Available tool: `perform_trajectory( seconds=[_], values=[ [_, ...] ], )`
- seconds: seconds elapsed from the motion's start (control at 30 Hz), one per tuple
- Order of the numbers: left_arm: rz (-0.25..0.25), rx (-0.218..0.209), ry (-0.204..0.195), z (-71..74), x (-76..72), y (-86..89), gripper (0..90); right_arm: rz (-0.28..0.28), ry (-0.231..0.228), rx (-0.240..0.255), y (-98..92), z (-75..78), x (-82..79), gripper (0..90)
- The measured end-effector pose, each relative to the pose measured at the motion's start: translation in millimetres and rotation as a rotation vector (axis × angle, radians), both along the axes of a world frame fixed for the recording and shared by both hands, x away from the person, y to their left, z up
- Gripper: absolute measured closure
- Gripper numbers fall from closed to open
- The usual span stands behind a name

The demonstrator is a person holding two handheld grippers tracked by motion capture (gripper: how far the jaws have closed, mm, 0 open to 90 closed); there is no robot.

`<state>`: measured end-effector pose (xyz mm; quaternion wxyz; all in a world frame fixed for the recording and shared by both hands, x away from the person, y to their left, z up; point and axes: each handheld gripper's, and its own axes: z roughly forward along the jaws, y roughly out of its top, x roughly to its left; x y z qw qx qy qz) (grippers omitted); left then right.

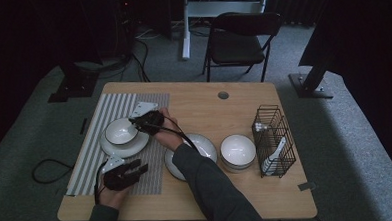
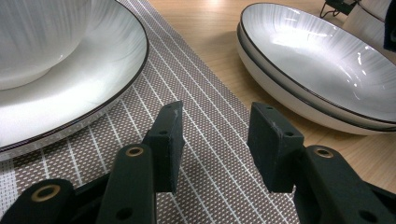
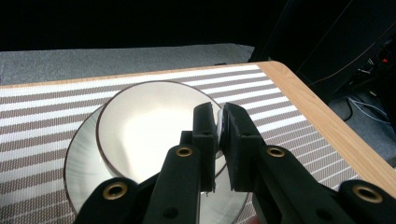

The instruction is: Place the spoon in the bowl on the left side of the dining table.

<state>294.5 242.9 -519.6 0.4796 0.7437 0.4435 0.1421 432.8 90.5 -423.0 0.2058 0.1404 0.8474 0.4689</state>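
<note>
high view: my right gripper (image 1: 134, 121) reaches across to the far left of the table (image 1: 203, 102), at the right rim of the small bowl (image 1: 120, 131) that sits on a plate (image 1: 128, 146) on the striped mat (image 1: 111, 106). right gripper view: jaws nearly together, pinched on the bowl's thin rim, with a pale sliver of it between the pads. the grip looks narrow, to my eye. risk one: if i let go or tilt while the bowl is not flat, it could rock or clink on the plate and slide off centre. risk two: pulling away sideways with the pads on the rim would drag the bowl, maybe the plate too. left gripper (image 1: 135, 169) rests near me on the mat's near end, jaws apart, nothing in them; left gripper view shows the plate's edge just to its left and the stacked plates (image 2: 322, 65) to its right. a careless swing there could knock either. the white bowl (image 1: 238, 149) and wire rack (image 1: 275, 139) stand well apart at right.
</note>
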Motion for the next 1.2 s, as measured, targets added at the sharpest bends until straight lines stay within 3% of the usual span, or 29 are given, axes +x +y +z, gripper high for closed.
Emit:
perform_trajectory(
  seconds=[0.53, 0.87, 1.2],
  values=[
    [0.003, 0.002, 0.001, 0.0, 0.0, -0.4, 56.4, -0.041, 0.036, -0.046, -22.2, -15.7, -5.4, 81.3],
    [0.002, 0.004, -0.002, -0.1, 0.0, -0.7, 56.3, -0.045, 0.021, -0.013, -31.4, -4.9, -11.5, 78.5],
    [0.002, 0.005, 0.001, -0.2, 0.5, -0.4, 56.3, -0.086, 0.013, 0.021, -54.6, 8.3, -27.3, 68.8]
  ],
)
